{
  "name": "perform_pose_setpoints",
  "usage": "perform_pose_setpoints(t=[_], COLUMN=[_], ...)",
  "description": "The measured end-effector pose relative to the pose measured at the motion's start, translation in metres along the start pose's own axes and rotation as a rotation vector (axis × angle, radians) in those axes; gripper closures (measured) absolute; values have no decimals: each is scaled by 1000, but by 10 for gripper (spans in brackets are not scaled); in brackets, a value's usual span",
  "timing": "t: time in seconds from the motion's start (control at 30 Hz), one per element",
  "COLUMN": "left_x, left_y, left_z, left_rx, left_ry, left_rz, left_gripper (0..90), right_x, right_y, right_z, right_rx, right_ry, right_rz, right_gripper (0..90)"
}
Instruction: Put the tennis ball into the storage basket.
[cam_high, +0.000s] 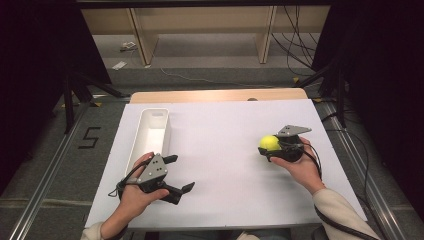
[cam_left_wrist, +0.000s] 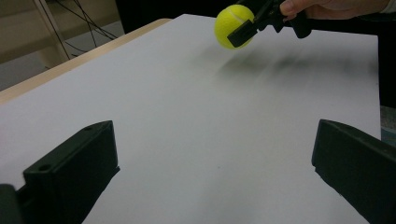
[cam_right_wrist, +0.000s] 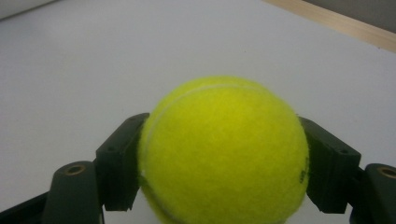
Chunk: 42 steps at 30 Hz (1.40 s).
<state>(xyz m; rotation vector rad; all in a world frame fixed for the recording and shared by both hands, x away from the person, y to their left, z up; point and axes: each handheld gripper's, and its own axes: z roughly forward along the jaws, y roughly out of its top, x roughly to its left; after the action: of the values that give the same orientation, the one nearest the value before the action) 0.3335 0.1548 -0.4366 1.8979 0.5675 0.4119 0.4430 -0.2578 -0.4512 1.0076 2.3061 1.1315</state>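
A yellow tennis ball (cam_high: 269, 143) is held at the right side of the white table, with my right gripper (cam_high: 270, 148) shut on it. In the right gripper view the ball (cam_right_wrist: 224, 151) sits squeezed between both black jaws, just above the tabletop. The left gripper view shows the same ball (cam_left_wrist: 232, 26) far off at the top, clamped by the other gripper. My left gripper (cam_high: 179, 173) rests low at the front left of the table, open, with bare table between its jaws (cam_left_wrist: 210, 172).
A long white bin (cam_high: 151, 134) lies on the table's left side, just beyond my left hand. The white board (cam_high: 225, 165) covers a wooden table whose far edge (cam_high: 215, 95) shows. Shelving and cables stand on the floor behind.
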Motion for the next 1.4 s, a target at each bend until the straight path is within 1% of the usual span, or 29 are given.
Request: perform_pose_setpoints(t=[0.4, 0.63, 1.03, 1.13, 1.4], left_x=[0, 0, 0, 0, 0], left_y=[0, 0, 0, 0, -1], left_z=[0, 0, 0, 0, 0], left_rx=[1, 2, 3, 3, 4], left_ry=[0, 2, 2, 4, 5], left_rz=[0, 0, -2, -2, -3], left_gripper=[0, 0, 1, 2, 3], right_x=[3, 4, 6, 5, 6], right_y=[6, 7, 11, 12, 15], right_z=[-3, -5, -6, -6, -6], right_rx=[-34, -37, -58, -63, -78], right_ry=[-1, -3, 2, 2, 7], right_rz=[-13, -11, -7, -14, -6], right_gripper=[263, 264, 263, 264, 263])
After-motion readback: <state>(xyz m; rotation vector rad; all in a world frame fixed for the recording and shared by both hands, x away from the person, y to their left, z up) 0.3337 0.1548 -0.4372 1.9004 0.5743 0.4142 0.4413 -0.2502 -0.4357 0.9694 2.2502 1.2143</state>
